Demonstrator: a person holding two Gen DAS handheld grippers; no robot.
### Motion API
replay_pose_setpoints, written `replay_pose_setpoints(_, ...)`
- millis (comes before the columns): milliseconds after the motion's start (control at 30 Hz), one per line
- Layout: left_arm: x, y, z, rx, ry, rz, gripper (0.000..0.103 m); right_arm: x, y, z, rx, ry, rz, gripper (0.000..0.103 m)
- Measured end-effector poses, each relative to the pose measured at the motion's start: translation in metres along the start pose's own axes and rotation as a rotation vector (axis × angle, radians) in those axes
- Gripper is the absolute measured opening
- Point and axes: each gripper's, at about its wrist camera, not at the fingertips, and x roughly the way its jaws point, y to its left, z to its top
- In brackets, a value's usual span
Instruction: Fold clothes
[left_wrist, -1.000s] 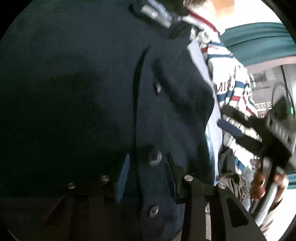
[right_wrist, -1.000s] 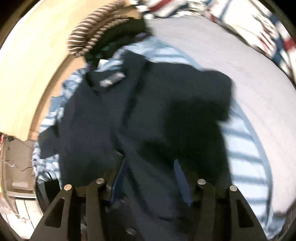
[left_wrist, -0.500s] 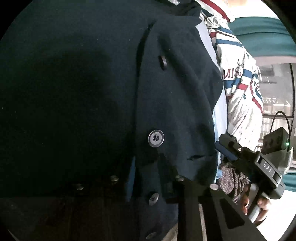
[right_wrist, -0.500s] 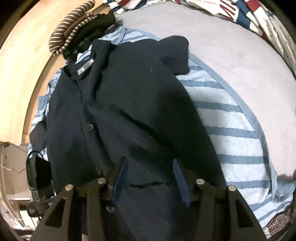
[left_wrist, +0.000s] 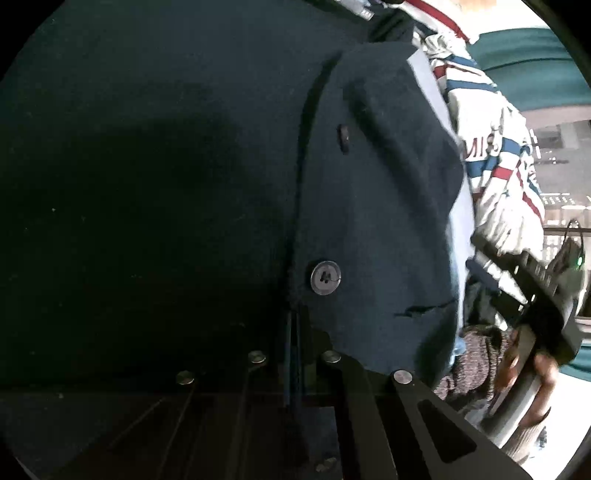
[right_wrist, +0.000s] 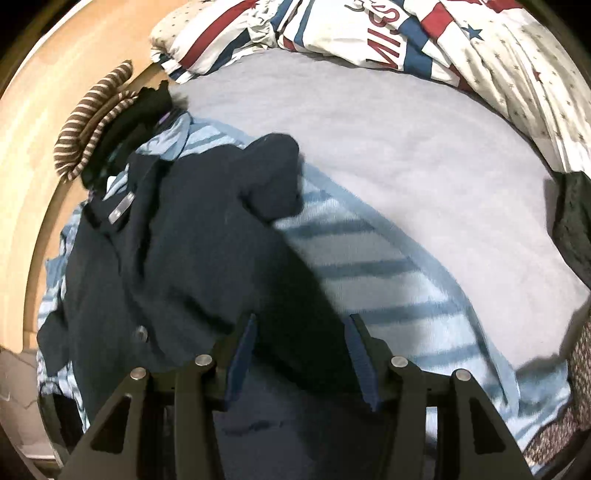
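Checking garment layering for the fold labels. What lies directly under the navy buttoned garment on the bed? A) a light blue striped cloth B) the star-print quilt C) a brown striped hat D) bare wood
A: in the right wrist view the navy buttoned garment lies on a light blue striped cloth, whose stripes show past both its edges.

From my left wrist view I cannot see the navy shirt (left_wrist: 369, 206) complete; the frame cuts it. The right hand-held gripper (left_wrist: 491, 273) is blurred there. The striped blanket (right_wrist: 369, 273) is partly hidden under the shirt.
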Motion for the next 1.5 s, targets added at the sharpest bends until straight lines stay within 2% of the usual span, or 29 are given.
replay_pose_setpoints(100, 0.003, -0.007, -0.001, 0.036, -0.008, 0.061, 0.002, 0.023, 0.01, 0.018, -0.02, 0.03, -0.001, 0.058)
replay_pose_setpoints(200, 0.007, -0.018, -0.002, 0.088, -0.019, 0.133, 0.002, 0.052, 0.023, 0.029, -0.088, 0.075, -0.041, 0.056)
replay_pose_setpoints(233, 0.008, -0.02, -0.003, 0.098, -0.02, 0.145, 0.002, 0.059, 0.025, 0.03, -0.1, 0.091, -0.05, 0.039)
replay_pose_setpoints(267, 0.009, -0.02, -0.003, 0.103, -0.021, 0.15, 0.002, 0.063, 0.026, 0.03, -0.109, 0.097, -0.049, 0.017)
replay_pose_setpoints(300, 0.009, -0.02, -0.003, 0.104, -0.02, 0.147, 0.002, 0.066, 0.027, 0.031, -0.121, 0.099, -0.052, 0.01)
replay_pose_setpoints(367, 0.008, -0.017, -0.002, 0.093, -0.017, 0.133, 0.002, 0.062, 0.026, 0.036, -0.133, 0.064, -0.063, 0.008)
replay_pose_setpoints(433, 0.009, -0.017, -0.001, 0.09, -0.014, 0.133, 0.002, 0.057, 0.018, 0.046, -0.092, 0.043, -0.049, 0.008)
replay_pose_setpoints(533, 0.009, -0.017, 0.0, 0.092, -0.015, 0.136, 0.002, 0.062, 0.01, 0.055, -0.059, 0.059, -0.048, 0.008)
replay_pose_setpoints(600, 0.009, -0.015, 0.0, 0.087, -0.015, 0.128, 0.002, 0.062, 0.009, 0.056, -0.057, 0.058, -0.05, 0.008)
replay_pose_setpoints(700, 0.009, -0.014, 0.001, 0.081, -0.012, 0.119, 0.002, 0.055, 0.006, 0.06, -0.026, 0.003, -0.054, 0.008)
replay_pose_setpoints(833, 0.008, -0.011, 0.002, 0.072, -0.009, 0.106, 0.002, 0.053, 0.006, 0.059, -0.03, 0.002, -0.052, 0.009)
replay_pose_setpoints(900, 0.008, -0.008, 0.003, 0.061, -0.005, 0.094, 0.003, 0.047, 0.007, 0.06, -0.036, -0.011, -0.033, 0.019)
replay_pose_setpoints(933, 0.008, -0.007, 0.003, 0.055, -0.004, 0.089, 0.005, 0.044, 0.006, 0.058, -0.031, 0.002, -0.014, 0.038)
replay_pose_setpoints(967, 0.008, -0.005, 0.003, 0.049, -0.002, 0.083, 0.005, 0.039, 0.005, 0.056, -0.026, 0.015, 0.006, 0.05)
replay_pose_setpoints(1133, 0.007, -0.006, 0.003, 0.05, -0.002, 0.094, 0.005, 0.007, -0.018, 0.022, -0.017, 0.04, 0.012, 0.048)
replay_pose_setpoints(1300, 0.006, -0.008, -0.001, 0.056, -0.026, 0.117, 0.005, 0.024, -0.041, -0.006, -0.043, 0.141, -0.073, 0.048)
replay_pose_setpoints(1400, 0.005, -0.006, -0.002, 0.048, -0.029, 0.109, 0.005, 0.034, -0.05, -0.008, -0.022, 0.147, -0.072, 0.037)
replay_pose_setpoints(1433, 0.005, -0.005, -0.002, 0.045, -0.029, 0.104, 0.005, 0.036, -0.052, -0.007, -0.018, 0.14, -0.07, 0.018)
replay_pose_setpoints(1467, 0.005, -0.004, -0.002, 0.044, -0.027, 0.102, 0.005, 0.033, -0.051, -0.005, -0.021, 0.125, -0.07, 0.005)
replay_pose_setpoints(1500, 0.005, -0.004, -0.002, 0.044, -0.026, 0.101, 0.005, 0.03, -0.051, -0.001, -0.018, 0.11, -0.071, 0.005)
